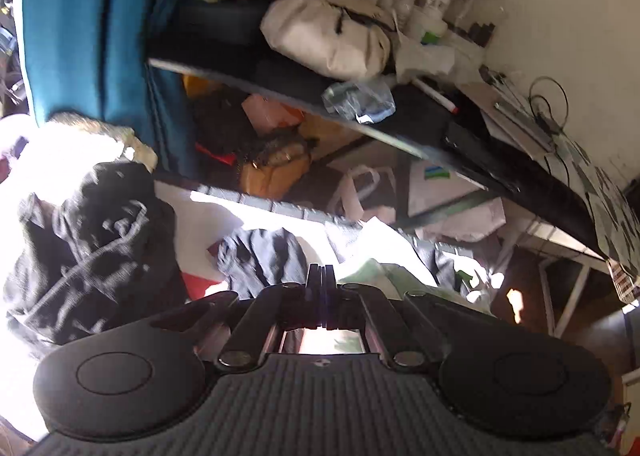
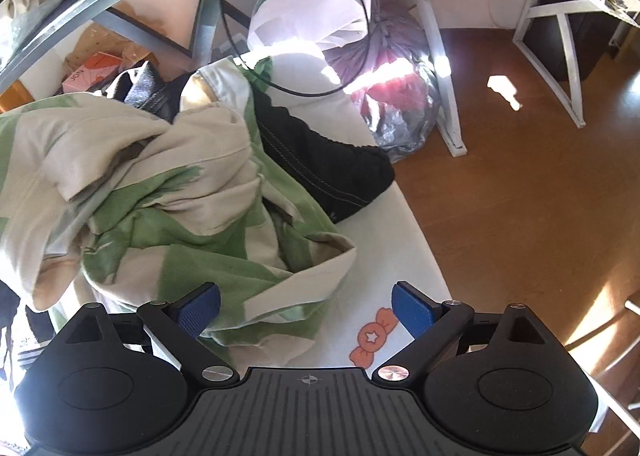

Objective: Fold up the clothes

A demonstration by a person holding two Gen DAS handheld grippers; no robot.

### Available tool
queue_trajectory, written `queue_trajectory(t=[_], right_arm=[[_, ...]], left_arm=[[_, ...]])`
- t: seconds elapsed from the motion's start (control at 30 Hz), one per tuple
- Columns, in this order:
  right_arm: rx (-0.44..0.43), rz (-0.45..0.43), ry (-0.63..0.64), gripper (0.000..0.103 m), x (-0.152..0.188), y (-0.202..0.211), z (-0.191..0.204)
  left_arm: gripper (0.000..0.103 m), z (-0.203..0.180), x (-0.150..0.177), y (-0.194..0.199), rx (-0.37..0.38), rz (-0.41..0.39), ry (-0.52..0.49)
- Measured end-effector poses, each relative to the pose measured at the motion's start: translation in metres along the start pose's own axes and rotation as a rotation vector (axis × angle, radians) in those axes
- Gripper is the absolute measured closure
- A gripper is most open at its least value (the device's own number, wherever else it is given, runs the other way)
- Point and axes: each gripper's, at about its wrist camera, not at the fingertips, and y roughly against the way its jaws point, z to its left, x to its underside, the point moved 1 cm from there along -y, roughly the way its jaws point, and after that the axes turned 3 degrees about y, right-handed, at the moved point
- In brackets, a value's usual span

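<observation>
In the right wrist view a crumpled green and cream garment (image 2: 168,192) lies on a white sheet (image 2: 396,256), with a black garment (image 2: 332,172) behind it. My right gripper (image 2: 306,306) is open, its blue pads (image 2: 200,308) standing either side of the green garment's near hem. In the left wrist view my left gripper (image 1: 321,276) is shut with nothing visibly between its fingers, raised above the bed. A black garment with white trim (image 1: 88,240) lies to its left, and a dark blue one (image 1: 264,260) lies just ahead.
A cluttered black desk (image 1: 420,128) with a cream bag (image 1: 332,36) stands beyond the bed, next to a teal curtain (image 1: 80,28). In the right wrist view a white paper bag (image 2: 312,4), a tied plastic bag (image 2: 396,96), white table legs (image 2: 440,68) and wooden floor (image 2: 520,196) lie to the right.
</observation>
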Motion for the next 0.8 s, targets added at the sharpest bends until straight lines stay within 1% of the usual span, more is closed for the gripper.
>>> queue_trajectory(t=[0.03,0.1,0.13,0.2,0.23,0.27,0.3,0.33,0.37,0.47,0.5,0.53,0.6,0.63,0.7,0.73,0.77,0.8], right_arm=[[-0.006,-0.001,0.014,0.01,-0.001,0.0,0.006],[-0.006,0.007,0.038,0.01,-0.004,-0.002,0.015],[-0.006,0.01,0.049,0.01,-0.005,-0.003,0.02],[-0.009,0.009,0.062,0.01,-0.005,-0.003,0.028],[-0.006,0.008,0.065,0.01,-0.004,-0.002,0.029],[-0.004,0.007,0.067,0.01,-0.004,-0.001,0.031],[-0.001,0.005,0.07,0.01,-0.003,0.0,0.032],[-0.003,0.005,0.065,0.01,-0.001,0.002,0.03],[0.001,0.005,0.058,0.009,0.002,0.004,0.027],[0.016,0.006,0.037,0.009,0.01,0.007,0.016],[0.023,0.007,0.026,0.009,0.013,0.008,0.012],[0.03,0.009,0.011,0.009,0.016,0.009,0.006],[0.043,0.012,-0.018,0.009,0.021,0.011,-0.004],[0.048,0.013,-0.032,0.009,0.024,0.013,-0.008],[0.054,0.011,-0.049,0.009,0.028,0.016,-0.016],[0.058,0.008,-0.054,0.009,0.031,0.018,-0.02],[0.061,0.006,-0.06,0.008,0.033,0.02,-0.023],[0.063,0.006,-0.065,0.008,0.035,0.021,-0.027]], left_arm=[[0.103,0.006,-0.007,0.005,-0.013,-0.025,-0.018],[0.102,0.01,-0.016,0.004,-0.011,-0.016,-0.082],[0.096,0.008,-0.016,0.001,-0.024,-0.003,-0.131],[0.076,-0.005,-0.006,-0.011,-0.034,0.026,-0.245],[0.05,-0.013,0.003,-0.019,-0.025,0.045,-0.286],[0.031,-0.022,0.013,-0.026,-0.012,0.067,-0.316],[0.028,-0.03,0.024,-0.034,0.001,0.089,-0.345],[0.028,-0.039,0.035,-0.043,0.033,0.132,-0.357],[0.028,-0.048,0.046,-0.052,0.084,0.19,-0.336],[0.027,-0.069,0.076,-0.077,0.25,0.363,-0.221],[0.026,-0.076,0.084,-0.086,0.284,0.411,-0.184],[0.026,-0.082,0.092,-0.096,0.301,0.451,-0.147],[0.026,-0.092,0.105,-0.115,0.289,0.505,-0.099],[0.026,-0.097,0.11,-0.125,0.271,0.526,-0.077],[0.031,-0.104,0.115,-0.136,0.278,0.545,-0.047],[0.053,-0.108,0.114,-0.137,0.298,0.55,-0.045],[0.096,-0.112,0.112,-0.137,0.309,0.559,-0.062],[0.099,-0.116,0.11,-0.133,0.31,0.568,-0.08]])
